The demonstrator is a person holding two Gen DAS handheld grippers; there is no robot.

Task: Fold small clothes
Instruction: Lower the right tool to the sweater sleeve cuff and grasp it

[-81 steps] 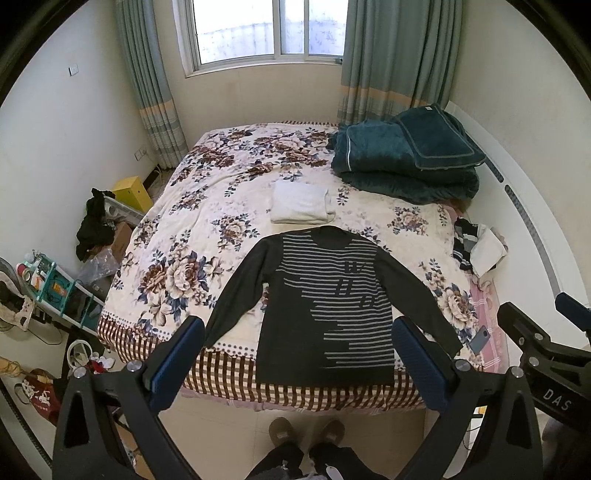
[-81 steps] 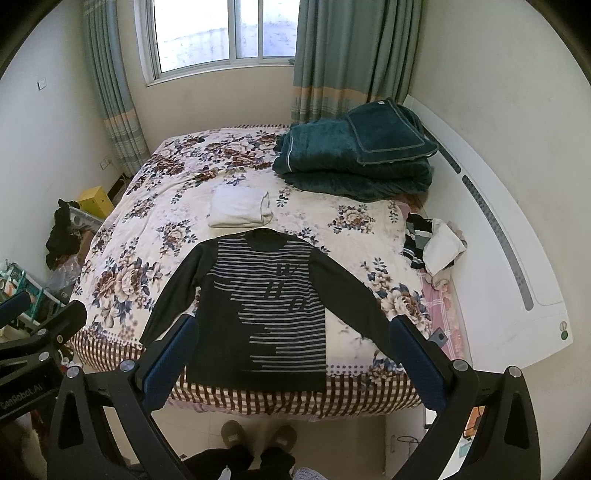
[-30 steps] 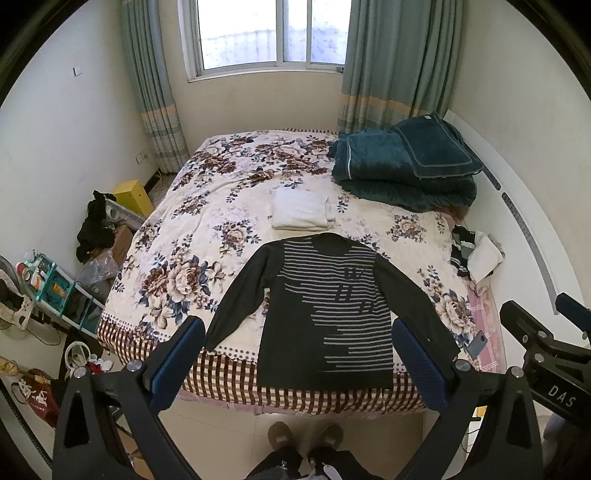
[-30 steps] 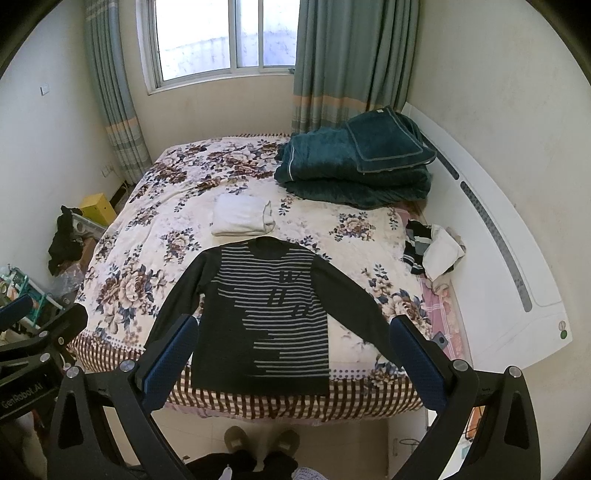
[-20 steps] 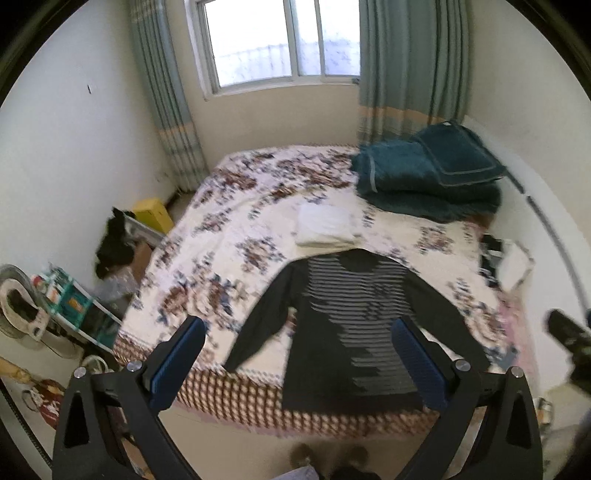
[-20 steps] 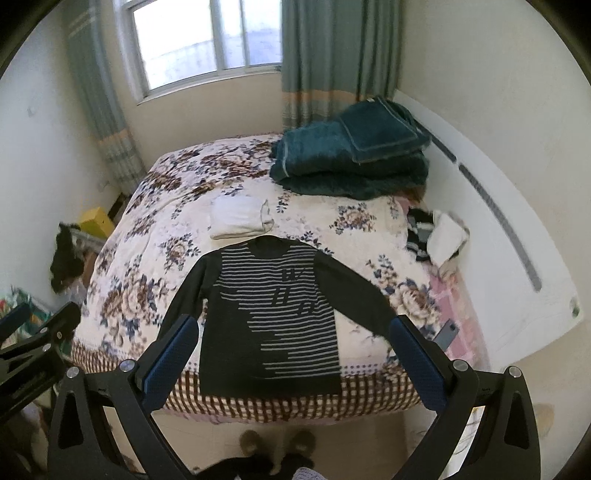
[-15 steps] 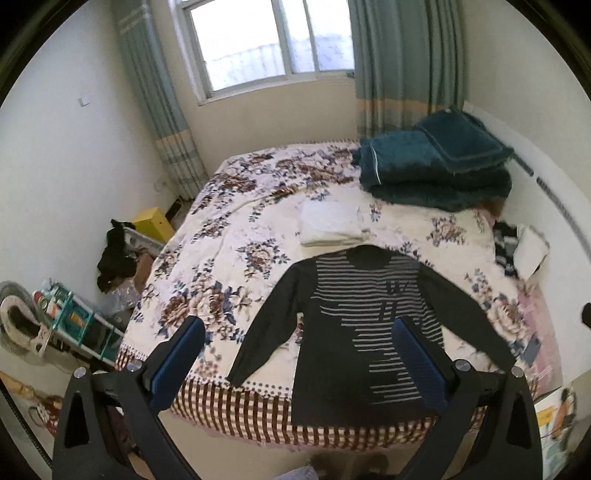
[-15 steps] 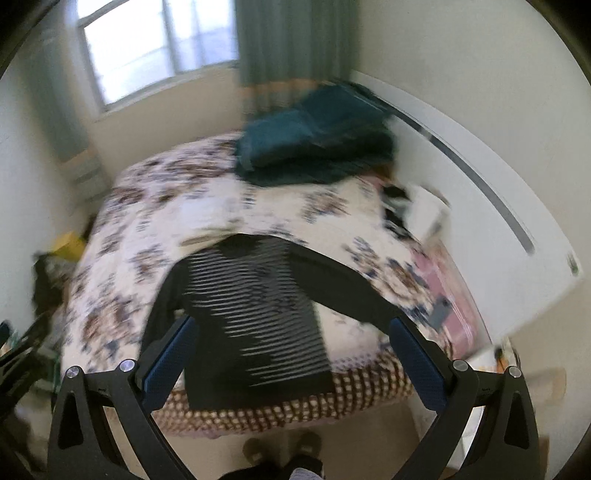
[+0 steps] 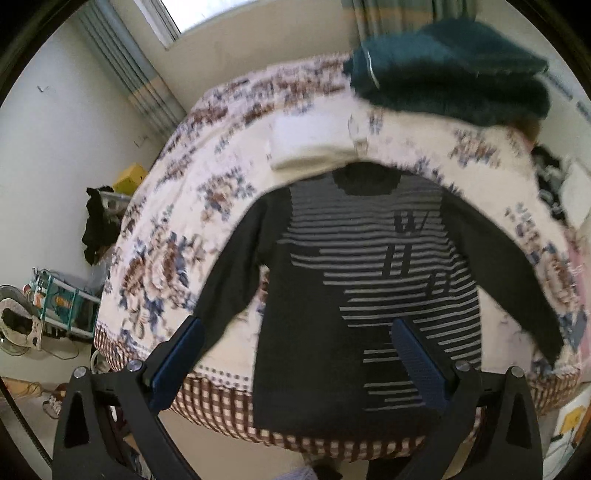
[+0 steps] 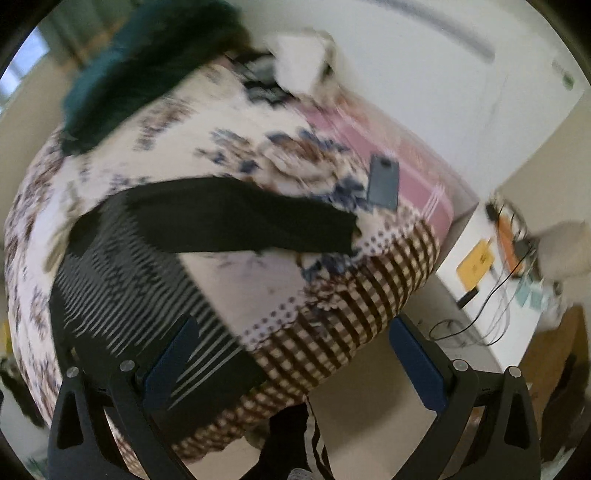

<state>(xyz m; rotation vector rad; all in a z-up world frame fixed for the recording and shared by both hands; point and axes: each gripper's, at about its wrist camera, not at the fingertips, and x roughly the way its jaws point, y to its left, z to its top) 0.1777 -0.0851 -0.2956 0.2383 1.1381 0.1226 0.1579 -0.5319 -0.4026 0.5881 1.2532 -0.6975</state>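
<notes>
A dark striped sweater [image 9: 369, 266] lay flat, sleeves spread, at the foot of the floral bed [image 9: 207, 206]. Both the left tool [image 9: 295, 358] and right tool [image 10: 291, 354] were spread wide, empty.

At twelve o'clock in the left wrist view we see a window [image 9: 207, 18] with striped curtains [image 9: 125, 70]; at one o'clock a teal blanket [image 9: 447, 74] lies folded on the floral bedspread [image 9: 192, 206]; at nine o'clock a yellow box [image 9: 130, 180] sits by dark clothes [image 9: 96, 229]; at eight o'clock stands a teal rack [image 9: 61, 302]; in the right wrist view, blurred, we see a phone [image 10: 384, 182] at one o'clock on a pink sheet [image 10: 417, 173]; at three o'clock cables [image 10: 498, 295] cross a white surface.
</notes>
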